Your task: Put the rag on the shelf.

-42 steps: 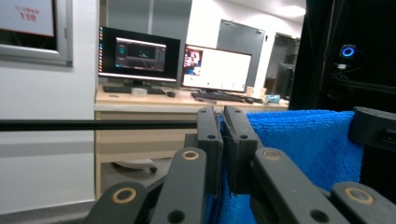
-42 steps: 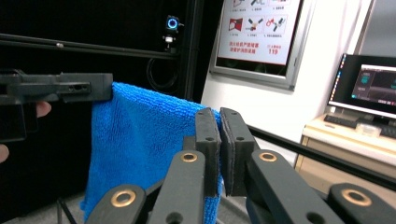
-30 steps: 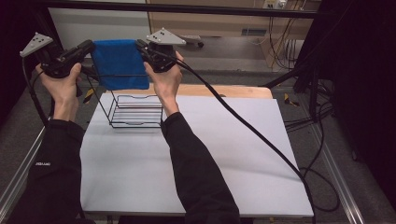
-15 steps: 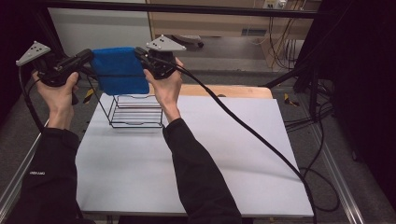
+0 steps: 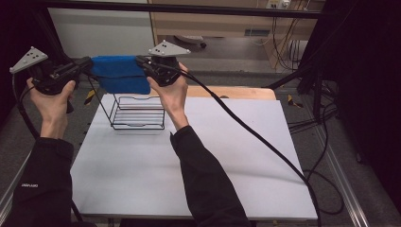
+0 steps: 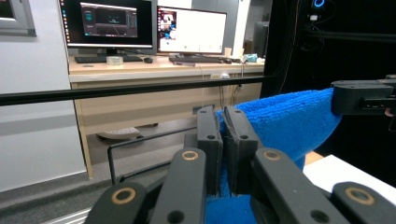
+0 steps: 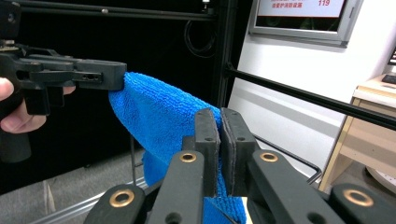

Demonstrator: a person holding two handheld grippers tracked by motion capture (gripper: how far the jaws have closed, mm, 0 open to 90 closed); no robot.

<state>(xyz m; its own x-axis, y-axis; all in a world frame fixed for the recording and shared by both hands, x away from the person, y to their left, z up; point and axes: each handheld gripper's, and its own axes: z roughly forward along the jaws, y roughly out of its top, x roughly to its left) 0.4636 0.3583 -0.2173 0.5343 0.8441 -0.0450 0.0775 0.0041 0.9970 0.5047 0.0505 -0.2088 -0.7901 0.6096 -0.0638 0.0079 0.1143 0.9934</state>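
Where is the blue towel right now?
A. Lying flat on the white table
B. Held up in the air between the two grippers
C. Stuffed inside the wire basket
B: the blue towel hangs stretched between the left gripper and the right gripper, above the wire basket.

Both forearms, in black sleeves, rise from the bottom of the high view and reach up and forward. The left hand point(image 5: 53, 97) wraps the handle of the left gripper point(image 5: 87, 66), whose jaws point inward toward the other hand. The right hand point(image 5: 171, 92) holds the right gripper point(image 5: 141, 64), with its jaws pointing back at the left one. The two grippers are held raised at about the same height, apart, facing each other. In each gripper view the jaws stand nearly together, clamped on an edge of the cloth point(image 5: 118, 75) that spans between them. Each gripper carries a grey plate on top.
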